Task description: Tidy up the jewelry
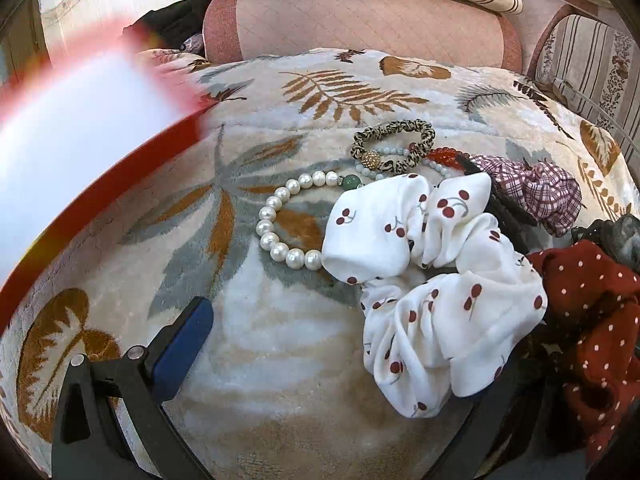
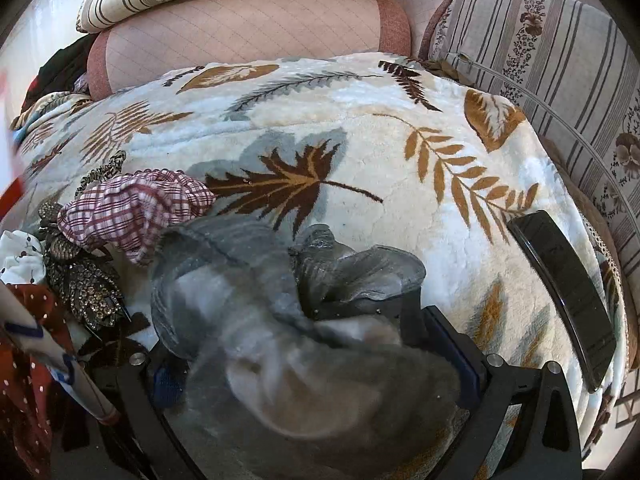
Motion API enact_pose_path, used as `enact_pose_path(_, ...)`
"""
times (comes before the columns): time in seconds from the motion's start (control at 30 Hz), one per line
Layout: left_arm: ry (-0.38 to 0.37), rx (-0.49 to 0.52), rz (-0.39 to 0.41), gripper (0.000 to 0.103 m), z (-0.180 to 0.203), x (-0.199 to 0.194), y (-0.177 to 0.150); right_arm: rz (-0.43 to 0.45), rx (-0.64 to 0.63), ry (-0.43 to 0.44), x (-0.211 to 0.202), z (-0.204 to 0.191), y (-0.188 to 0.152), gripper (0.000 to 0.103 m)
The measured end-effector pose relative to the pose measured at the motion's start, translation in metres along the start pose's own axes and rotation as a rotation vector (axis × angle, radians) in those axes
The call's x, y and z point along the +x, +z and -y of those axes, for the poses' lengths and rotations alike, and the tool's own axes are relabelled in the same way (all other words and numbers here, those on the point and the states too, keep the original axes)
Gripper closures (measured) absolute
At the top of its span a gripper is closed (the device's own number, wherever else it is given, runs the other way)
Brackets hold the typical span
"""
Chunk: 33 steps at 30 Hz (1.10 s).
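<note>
We see a cream plush blanket with brown and grey leaf print (image 1: 280, 360) covering the whole work surface. At 9–11 o'clock in the left view there's a blurred red-rimmed white container (image 1: 72, 152), too blurred to tell more. Right gripper (image 2: 316, 364) sits low over the blanket, pointing at 12, jaws clamped on a grey sheer fabric scrunchie (image 2: 280, 320). Left gripper (image 1: 340, 376) is also low, jaws spread wide, nothing between them; its right finger is hidden under a white cherry-print scrunchie (image 1: 432, 280). Dark red polka-dot scrunchie (image 1: 592, 332) at 3–4 o'clock. Pink plaid scrunchie (image 1: 536, 192) at 2. White pearl bracelet with one green bead (image 1: 288, 220) touches the cherry scrunchie, centre. Leopard-print hair tie (image 1: 394, 144) at 12. No readable writing.
</note>
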<state>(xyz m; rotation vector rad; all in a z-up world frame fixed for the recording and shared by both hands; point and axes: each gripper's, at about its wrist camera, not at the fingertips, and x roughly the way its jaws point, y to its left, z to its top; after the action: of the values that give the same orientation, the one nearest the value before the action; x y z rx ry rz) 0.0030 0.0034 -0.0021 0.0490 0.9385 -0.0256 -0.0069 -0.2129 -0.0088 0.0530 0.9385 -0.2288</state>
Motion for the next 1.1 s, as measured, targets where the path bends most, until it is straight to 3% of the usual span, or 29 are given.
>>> enact_pose_path(0.5, 0.002, -0.004, 0.005, 0.0, 0.005, -0.001, -0.001, 0.0, -0.004, 0.002, -0.003, 0.002, -0.001, 0.0)
enact_pose_path(0.63, 0.053, -0.023, -0.001, 0.0, 0.011, -0.001, -0.001, 0.012, -0.01, 0.027, -0.013, 0.004, -0.007, 0.0)
enact_pose_path(0.77, 0.044, -0.015, -0.039, 0.0, 0.009, -0.001, 0.003, 0.026, -0.03, 0.05, -0.028, 0.005, -0.018, 0.001)
enact_pose_path(0.87, -0.028, -0.003, -0.086, 0.0, 0.001, -0.003, 0.006, 0.058, -0.032, 0.062, -0.048, 0.009, -0.023, 0.001)
enact_pose_path(1.0, -0.152, -0.123, 0.041, 0.0, -0.03, -0.05, -0.022, 0.126, -0.032, 0.085, -0.085, 0.021, -0.033, 0.001)
enact_pose_path(1.1, -0.159, -0.091, 0.171, 0.0, -0.033, -0.109, -0.037, 0.146, -0.015, 0.137, -0.111, 0.027, -0.041, 0.001)
